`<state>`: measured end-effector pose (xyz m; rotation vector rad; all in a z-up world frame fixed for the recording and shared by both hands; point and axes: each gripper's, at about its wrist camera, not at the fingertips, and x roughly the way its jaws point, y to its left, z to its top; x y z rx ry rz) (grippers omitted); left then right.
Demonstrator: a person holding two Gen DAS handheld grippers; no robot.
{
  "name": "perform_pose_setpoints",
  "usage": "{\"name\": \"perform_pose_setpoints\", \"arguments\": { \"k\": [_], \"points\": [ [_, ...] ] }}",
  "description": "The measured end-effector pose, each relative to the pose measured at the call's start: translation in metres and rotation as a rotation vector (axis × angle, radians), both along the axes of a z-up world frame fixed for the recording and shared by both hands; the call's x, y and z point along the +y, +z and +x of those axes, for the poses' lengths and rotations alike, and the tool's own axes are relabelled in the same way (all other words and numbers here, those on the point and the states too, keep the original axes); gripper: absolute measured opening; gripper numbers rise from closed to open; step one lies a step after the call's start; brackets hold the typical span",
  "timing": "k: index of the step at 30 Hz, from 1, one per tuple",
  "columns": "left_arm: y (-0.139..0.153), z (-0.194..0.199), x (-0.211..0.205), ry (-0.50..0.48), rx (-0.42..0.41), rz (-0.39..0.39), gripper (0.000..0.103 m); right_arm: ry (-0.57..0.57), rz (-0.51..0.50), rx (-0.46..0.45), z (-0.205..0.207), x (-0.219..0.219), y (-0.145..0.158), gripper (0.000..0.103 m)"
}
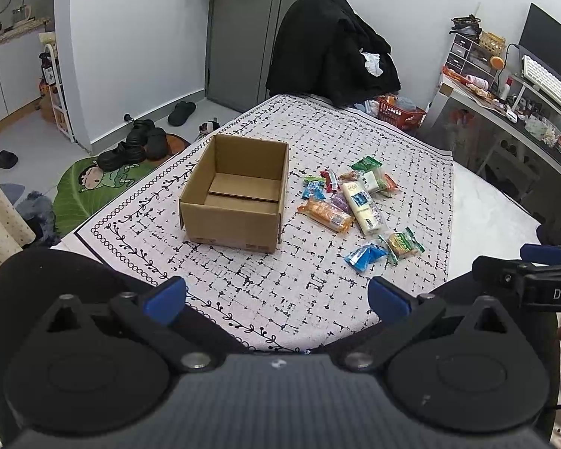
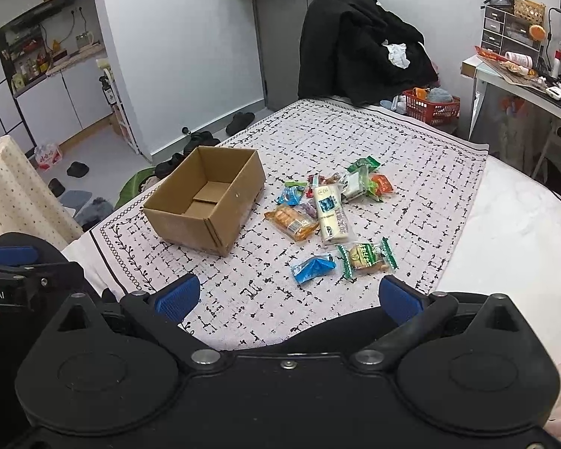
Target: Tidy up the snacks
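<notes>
Two handheld grippers hover side by side over the near edge of a bed covered with a white cloth (image 1: 280,292) printed with black dashes and a leafy border. The left gripper (image 1: 276,299) has its blue-padded fingers spread wide apart, holding nothing. The right gripper (image 2: 290,297) is likewise spread wide and empty.

On the cloth stands an open cardboard box (image 1: 235,202), upright, with nothing inside it. Just to its right lies a loose scatter of wrapped snacks (image 1: 355,205). Among them are a long cream-coloured packet (image 2: 333,217), an orange packet (image 2: 291,222) beside it, and, nearest the grippers, a blue packet (image 2: 313,268) next to a green-edged packet (image 2: 368,258). A chair draped with black clothing (image 1: 329,48) stands beyond the far end of the bed.
</notes>
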<state>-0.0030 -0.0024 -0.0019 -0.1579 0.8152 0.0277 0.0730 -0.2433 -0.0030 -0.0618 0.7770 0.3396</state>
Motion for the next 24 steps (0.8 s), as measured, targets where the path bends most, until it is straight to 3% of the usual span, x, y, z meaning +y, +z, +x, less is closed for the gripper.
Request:
{"name": "perform_pose_setpoints", "arguments": {
  "k": [11,24],
  "points": [
    [-0.003,0.008,-0.004,0.016,0.015,0.013,0.103,0.033,0.075,0.031,0.013,-0.002,-0.009,0.103],
    [-0.019,0.041,-0.02,0.004,0.039,-0.007,0.102,-0.024,0.133,0.089,0.052,-0.026,-0.033,0.103]
  ]
}}
